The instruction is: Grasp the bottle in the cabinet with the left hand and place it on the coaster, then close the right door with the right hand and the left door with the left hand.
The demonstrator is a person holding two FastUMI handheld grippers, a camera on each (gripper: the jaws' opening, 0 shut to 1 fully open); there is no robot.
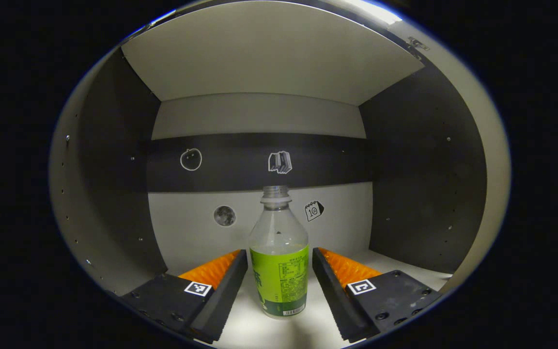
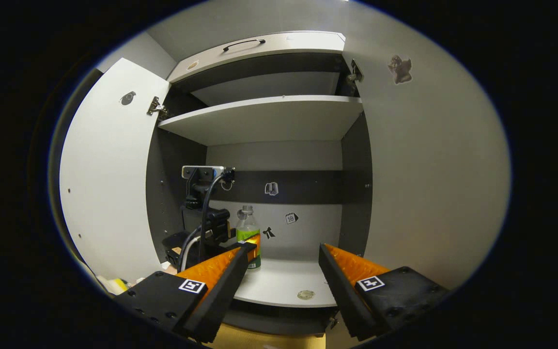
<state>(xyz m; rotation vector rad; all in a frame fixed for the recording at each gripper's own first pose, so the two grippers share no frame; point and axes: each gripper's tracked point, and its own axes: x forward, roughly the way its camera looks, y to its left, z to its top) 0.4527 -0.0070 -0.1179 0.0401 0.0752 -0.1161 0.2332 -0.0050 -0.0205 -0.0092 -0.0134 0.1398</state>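
Note:
A clear bottle (image 1: pixel 279 261) with a green label and no cap stands upright on the cabinet's lower shelf (image 1: pixel 259 329). My left gripper (image 1: pixel 280 251) is open inside the cabinet, one finger on each side of the bottle's label, with narrow gaps to it. In the right gripper view the bottle (image 2: pixel 246 224) stands at the shelf's left part, and the left gripper's body and cables (image 2: pixel 209 220) are beside it. My right gripper (image 2: pixel 286 248) is open and holds nothing, in front of the cabinet and below shelf level.
Both cabinet doors stand open: the left door (image 2: pixel 109 184) and the right door (image 2: pixel 429 184). An upper shelf (image 2: pixel 269 116) spans the cabinet above the bottle. A small round mark (image 2: pixel 305 294) lies near the lower shelf's front edge. Small stickers dot the back wall (image 1: pixel 259 116).

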